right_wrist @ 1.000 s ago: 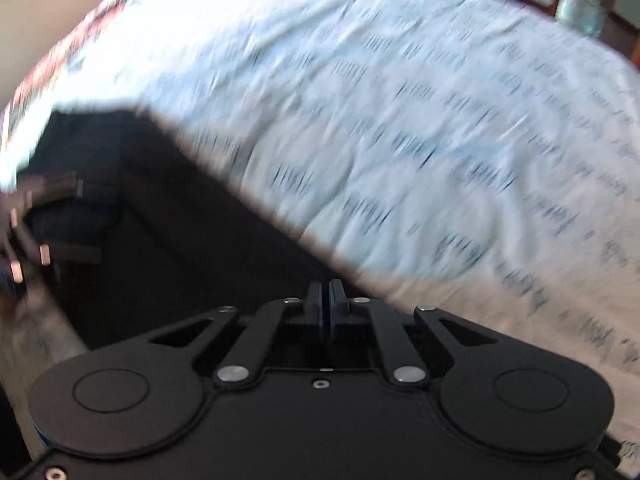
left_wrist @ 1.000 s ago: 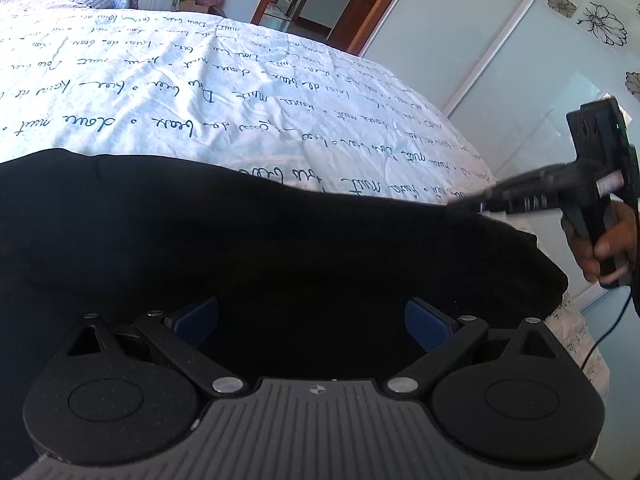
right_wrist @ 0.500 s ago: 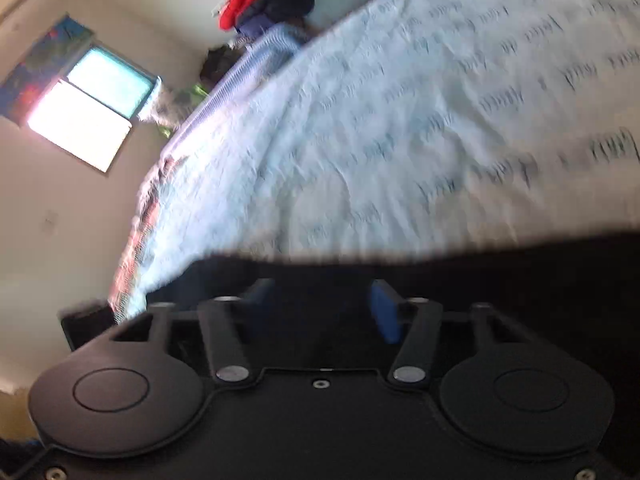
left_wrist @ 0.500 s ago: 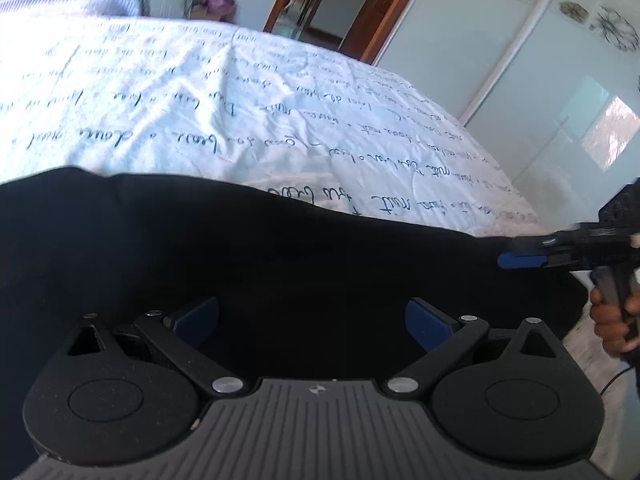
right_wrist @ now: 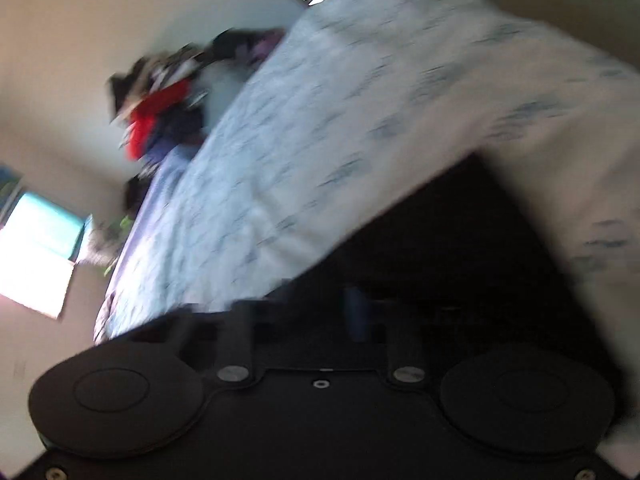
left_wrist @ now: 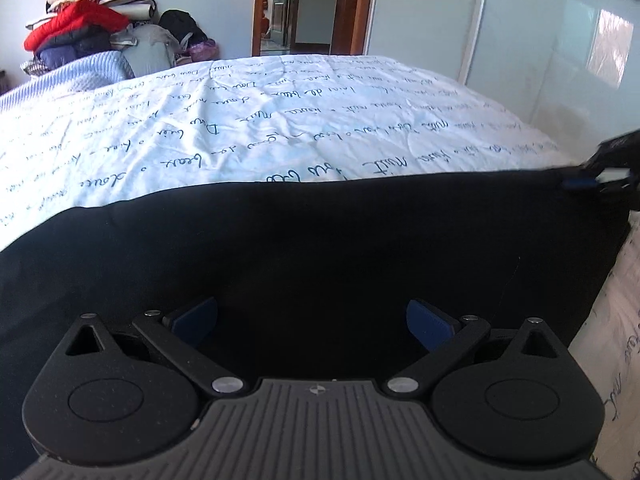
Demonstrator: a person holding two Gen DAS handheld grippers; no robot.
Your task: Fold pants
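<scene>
The black pants [left_wrist: 320, 248] lie flat on the near part of the bed, filling the lower half of the left wrist view. My left gripper [left_wrist: 312, 322] is open, low over the pants, with nothing between its blue pads. My right gripper [left_wrist: 588, 182] shows at the right edge of that view, at the pants' far right corner, with its blue pads apart. The right wrist view is blurred and tilted; there my right gripper [right_wrist: 320, 312] hangs over the black pants [right_wrist: 460, 248] with its fingers apart.
The bed has a white sheet with blue handwriting print [left_wrist: 280, 128]. A pile of clothes with a red jacket [left_wrist: 76, 24] sits at the far left. An open doorway [left_wrist: 308, 4] and pale wardrobe doors [left_wrist: 540, 40] lie beyond the bed.
My right gripper has opened and swung down to the pants' far right corner, rotating sharply. My left gripper stayed open over the pants and tilted up toward the room.
</scene>
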